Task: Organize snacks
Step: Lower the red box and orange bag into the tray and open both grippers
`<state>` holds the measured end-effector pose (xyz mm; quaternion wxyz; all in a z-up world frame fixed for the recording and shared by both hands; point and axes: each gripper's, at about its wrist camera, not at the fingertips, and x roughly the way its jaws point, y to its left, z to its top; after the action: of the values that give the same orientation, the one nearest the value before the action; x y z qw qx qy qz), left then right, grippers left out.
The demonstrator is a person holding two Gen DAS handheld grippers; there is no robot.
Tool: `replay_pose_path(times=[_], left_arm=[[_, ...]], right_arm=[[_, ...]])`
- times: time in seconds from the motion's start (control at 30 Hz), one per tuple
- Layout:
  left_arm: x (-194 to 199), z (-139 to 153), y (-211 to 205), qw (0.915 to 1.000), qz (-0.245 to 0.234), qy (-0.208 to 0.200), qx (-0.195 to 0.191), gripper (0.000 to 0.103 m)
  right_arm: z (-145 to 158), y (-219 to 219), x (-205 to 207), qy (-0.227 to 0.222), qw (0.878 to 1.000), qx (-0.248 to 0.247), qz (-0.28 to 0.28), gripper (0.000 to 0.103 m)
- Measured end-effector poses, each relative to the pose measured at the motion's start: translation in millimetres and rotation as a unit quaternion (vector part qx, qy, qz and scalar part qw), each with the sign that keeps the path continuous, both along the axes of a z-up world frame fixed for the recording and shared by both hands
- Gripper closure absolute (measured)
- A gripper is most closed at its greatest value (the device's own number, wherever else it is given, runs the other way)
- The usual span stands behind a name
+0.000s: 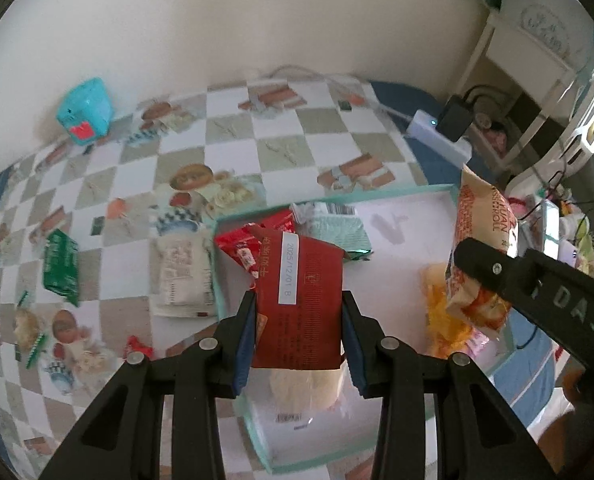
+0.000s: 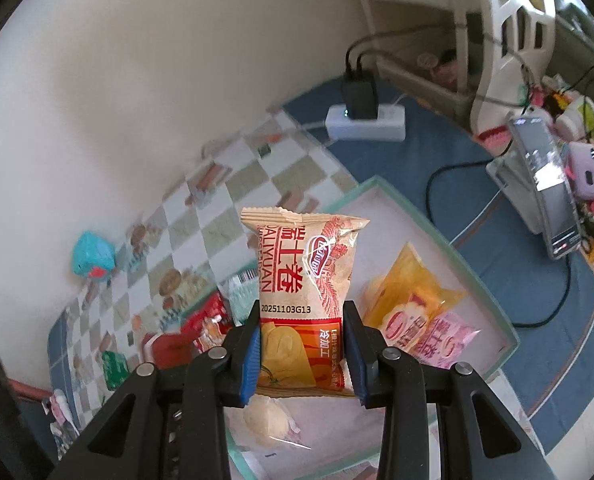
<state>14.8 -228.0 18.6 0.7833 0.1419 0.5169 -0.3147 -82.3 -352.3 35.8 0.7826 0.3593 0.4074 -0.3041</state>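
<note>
My left gripper point(image 1: 299, 322) is shut on a dark red snack packet point(image 1: 303, 292) with a white date label, held above the left part of a shallow white box with a teal rim point(image 1: 377, 194). My right gripper point(image 2: 303, 344) is shut on a beige and orange Swiss roll packet point(image 2: 303, 276), also over the box; that packet point(image 1: 481, 252) and a right finger point(image 1: 493, 270) show at the right of the left wrist view. Inside the box lie red packets point(image 1: 249, 246), a pale green packet point(image 1: 337, 228), a yellow packet point(image 2: 409, 292) and a pink packet point(image 2: 445, 344).
A white packet point(image 1: 183, 276), a green packet point(image 1: 61, 266) and small wrappers point(image 1: 31, 350) lie on the checkered cloth left of the box. A turquoise box point(image 1: 85, 112) stands by the wall. A power strip with a black charger point(image 2: 363, 116), cables and a phone on a stand point(image 2: 545, 188) sit right.
</note>
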Motion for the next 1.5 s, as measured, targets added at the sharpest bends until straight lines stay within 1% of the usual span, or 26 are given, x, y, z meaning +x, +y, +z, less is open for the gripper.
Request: replay_pose_path(times=[0.1, 0.27, 0.53, 0.77, 0.83, 0.87, 1.0, 1.03, 1.07, 1.13, 1.17, 1.23, 1.27, 1.3, 1.43, 1.5], left_arm=[[4, -10, -6, 1.0, 0.0, 0.004, -0.004, 0.062], [9, -15, -14, 0.9999, -0.004, -0.005, -0.01, 0.062], [8, -20, -18, 0.9998, -0.014, 0.005, -0.016, 0.062], [12, -19, -10, 0.9998, 0.002, 0.02, -0.001, 0.061], [17, -17, -4, 0.9996, 0.016, 0.023, 0.006, 0.053], [19, -16, -1, 0.9994, 0.025, 0.022, 0.01, 0.045], [29, -12, 15, 0.9977, 0.059, 0.027, 0.018, 0.044], [32, -11, 20, 0.997, 0.069, 0.028, 0.021, 0.044], [34, -10, 24, 0.9963, 0.077, 0.029, 0.024, 0.043], [39, -10, 34, 0.9941, 0.098, 0.034, 0.031, 0.035], [42, -10, 39, 0.9926, 0.11, 0.039, 0.034, 0.031], [47, -13, 48, 0.9893, 0.133, 0.047, 0.037, 0.029], [50, -16, 53, 0.9867, 0.148, 0.053, 0.041, 0.026], [53, -19, 57, 0.9842, 0.16, 0.061, 0.044, 0.024], [59, -31, 68, 0.977, 0.186, 0.094, 0.043, 0.023], [61, -36, 74, 0.9735, 0.199, 0.104, 0.043, 0.023]], right_arm=[[-11, -2, 5, 0.018, 1.0, 0.007, 0.001, 0.064], [-23, -4, 6, 0.034, 0.999, 0.021, 0.001, 0.064], [-26, -5, 8, 0.039, 0.999, 0.029, 0.002, 0.063], [-26, -6, 11, 0.044, 0.999, 0.032, 0.003, 0.063], [-26, -6, 11, 0.045, 0.998, 0.033, 0.004, 0.063], [-26, -6, 11, 0.045, 0.998, 0.034, 0.004, 0.063], [-28, -8, 11, 0.047, 0.998, 0.042, 0.002, 0.062], [-28, -8, 11, 0.049, 0.998, 0.043, 0.0, 0.06], [-29, -8, 10, 0.052, 0.998, 0.044, -0.001, 0.056], [-30, -9, 11, 0.05, 0.998, 0.046, 0.001, 0.053], [-29, -8, 11, 0.051, 0.998, 0.046, 0.003, 0.051], [-29, -7, 11, 0.054, 0.998, 0.043, 0.003, 0.046], [-28, -7, 12, 0.055, 0.998, 0.042, 0.003, 0.044], [-28, -7, 11, 0.056, 0.998, 0.042, 0.002, 0.044], [-29, -7, 11, 0.061, 0.997, 0.042, 0.0, 0.042], [-29, -7, 11, 0.064, 0.997, 0.042, 0.0, 0.038]])
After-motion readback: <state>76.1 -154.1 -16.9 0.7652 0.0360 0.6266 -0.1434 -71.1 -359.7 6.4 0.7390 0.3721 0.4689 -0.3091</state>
